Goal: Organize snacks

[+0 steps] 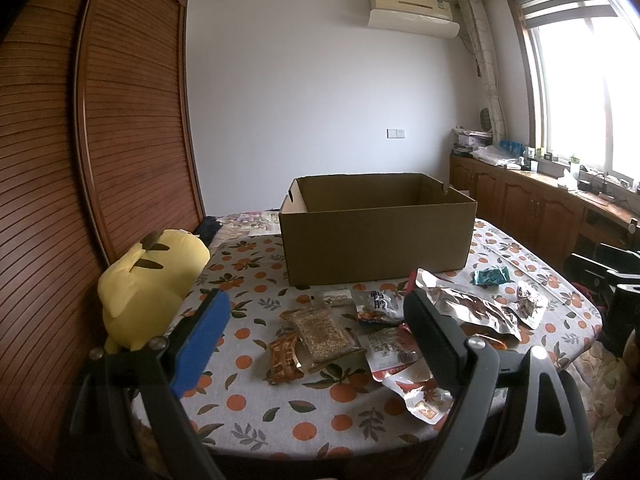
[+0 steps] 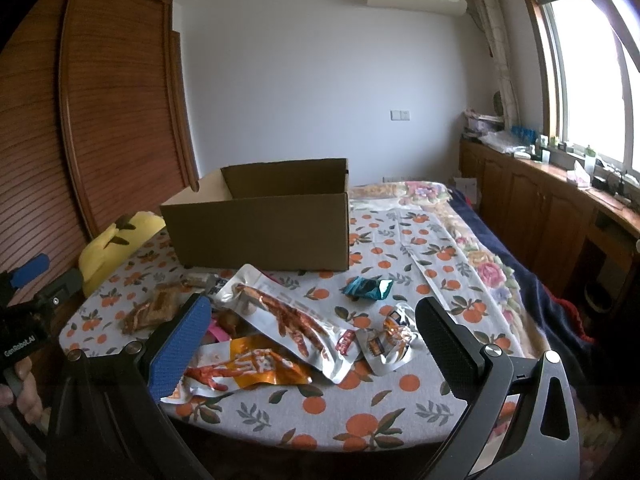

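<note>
Left claw [image 2: 24, 280] body reads "GenRobot.AI" (snack packets' [image 2: 280, 320] print unreadable).

White wall [image 1: 300, 80], louvred wooden wardrobe [image 1: 132, 120] left, bright window [image 1: 580, 92] right

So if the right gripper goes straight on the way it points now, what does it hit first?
Most likely the long silver snack packet lying between the open fingers of the right gripper, before the cardboard box behind it. Depth is hard to judge here.
</note>
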### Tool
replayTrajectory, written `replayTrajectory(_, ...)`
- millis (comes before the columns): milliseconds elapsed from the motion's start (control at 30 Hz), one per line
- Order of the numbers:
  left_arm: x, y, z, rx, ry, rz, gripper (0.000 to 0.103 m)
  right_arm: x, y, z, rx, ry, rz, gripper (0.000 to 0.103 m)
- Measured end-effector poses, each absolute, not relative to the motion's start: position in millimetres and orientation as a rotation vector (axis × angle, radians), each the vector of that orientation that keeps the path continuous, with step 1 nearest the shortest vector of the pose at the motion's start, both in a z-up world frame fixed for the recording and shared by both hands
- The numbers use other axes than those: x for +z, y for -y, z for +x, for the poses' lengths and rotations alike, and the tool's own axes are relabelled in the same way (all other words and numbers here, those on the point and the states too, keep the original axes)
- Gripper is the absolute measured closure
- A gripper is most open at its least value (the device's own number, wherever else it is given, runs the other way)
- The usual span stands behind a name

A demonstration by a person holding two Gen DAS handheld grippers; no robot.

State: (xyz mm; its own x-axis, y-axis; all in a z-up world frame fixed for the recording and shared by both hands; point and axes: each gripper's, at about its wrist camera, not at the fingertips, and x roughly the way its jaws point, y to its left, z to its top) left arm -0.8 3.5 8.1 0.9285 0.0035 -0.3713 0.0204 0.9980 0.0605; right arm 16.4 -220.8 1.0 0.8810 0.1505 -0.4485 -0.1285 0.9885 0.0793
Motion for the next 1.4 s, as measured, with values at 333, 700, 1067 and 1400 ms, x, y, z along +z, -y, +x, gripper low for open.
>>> replayTrajectory(333,8,-4,-1,-0.01,-0.383,0.062,0.014,2,220,16,0.145,-0.471,0.047,0.0)
replayTrajectory(700,6,-6,-3,-0.012,-0.388,0.064,0.014,2,219,14,0.145,-0.472,0.045,0.0)
replayTrajectory(1067,-8,1,5,-0.061,-0.441,0.074,0.014,-10,216,13,0.147,-0.488,0.039,0.0)
replayTrajectory(1400,-44,13,35,-0.229,-0.602,0.039,0.014,-29,227,22,0.15,-0.54,0.014,0.0)
